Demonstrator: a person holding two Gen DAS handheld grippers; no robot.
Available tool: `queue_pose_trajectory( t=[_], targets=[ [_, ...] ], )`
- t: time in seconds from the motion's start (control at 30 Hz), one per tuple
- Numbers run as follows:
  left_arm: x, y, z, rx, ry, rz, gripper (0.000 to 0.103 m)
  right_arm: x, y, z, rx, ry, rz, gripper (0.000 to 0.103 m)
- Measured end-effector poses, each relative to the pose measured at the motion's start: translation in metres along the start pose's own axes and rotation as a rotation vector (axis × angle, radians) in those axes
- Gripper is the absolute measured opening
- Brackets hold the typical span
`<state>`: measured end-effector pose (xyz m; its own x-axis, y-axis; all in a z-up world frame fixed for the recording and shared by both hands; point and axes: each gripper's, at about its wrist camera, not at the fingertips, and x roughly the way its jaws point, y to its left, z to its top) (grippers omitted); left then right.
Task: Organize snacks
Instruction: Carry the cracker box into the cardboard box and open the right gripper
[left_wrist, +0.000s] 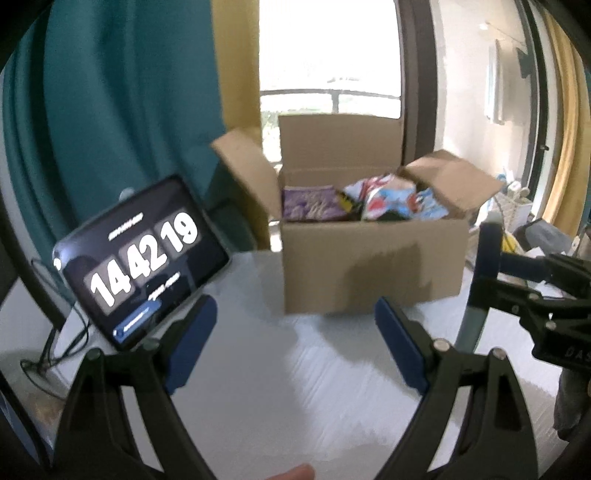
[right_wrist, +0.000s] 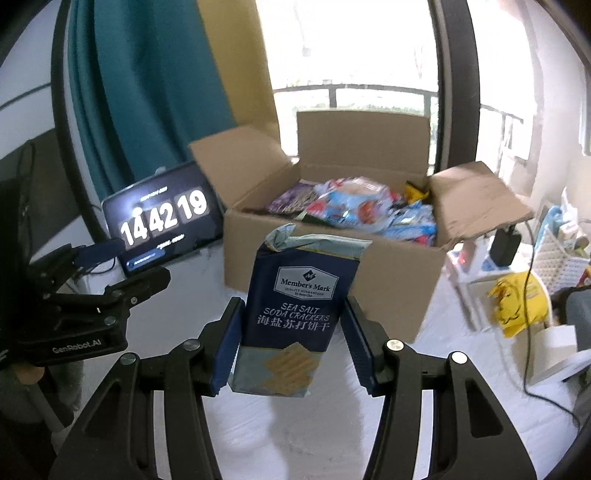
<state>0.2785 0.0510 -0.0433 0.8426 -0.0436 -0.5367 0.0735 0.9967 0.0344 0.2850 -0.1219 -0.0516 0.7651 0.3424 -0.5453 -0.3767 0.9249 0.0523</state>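
An open cardboard box (left_wrist: 369, 266) (right_wrist: 399, 291) stands on the white table, holding several snack bags (left_wrist: 384, 201) (right_wrist: 354, 210), one of them purple (left_wrist: 310, 203). My right gripper (right_wrist: 295, 350) is shut on a dark blue pack of sea salt soda crackers (right_wrist: 295, 306). The pack is upright, off the table, in front of the box. My left gripper (left_wrist: 295, 343) is open with nothing between its blue pads, over the table before the box. Each gripper shows in the other's view: the right one (left_wrist: 491, 258) at the right edge, the left one (right_wrist: 96, 258) at the left edge.
A tablet (left_wrist: 140, 258) (right_wrist: 162, 218) showing a clock leans left of the box, with cables behind it. A teal curtain (left_wrist: 122, 110) and a bright window lie beyond. Off the table's right side are a white shelf (right_wrist: 476, 266), a yellow bag (right_wrist: 517, 302) and a black cable (right_wrist: 528, 280).
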Motion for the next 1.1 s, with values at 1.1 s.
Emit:
queue_pose_trajectory(
  t=[1.1],
  targets=[
    [0.03,-0.01,0.117,-0.025,-0.258,-0.074,0.089,0.004,-0.057,0.112,-0.053,-0.2,-0.126,0.056]
  ],
)
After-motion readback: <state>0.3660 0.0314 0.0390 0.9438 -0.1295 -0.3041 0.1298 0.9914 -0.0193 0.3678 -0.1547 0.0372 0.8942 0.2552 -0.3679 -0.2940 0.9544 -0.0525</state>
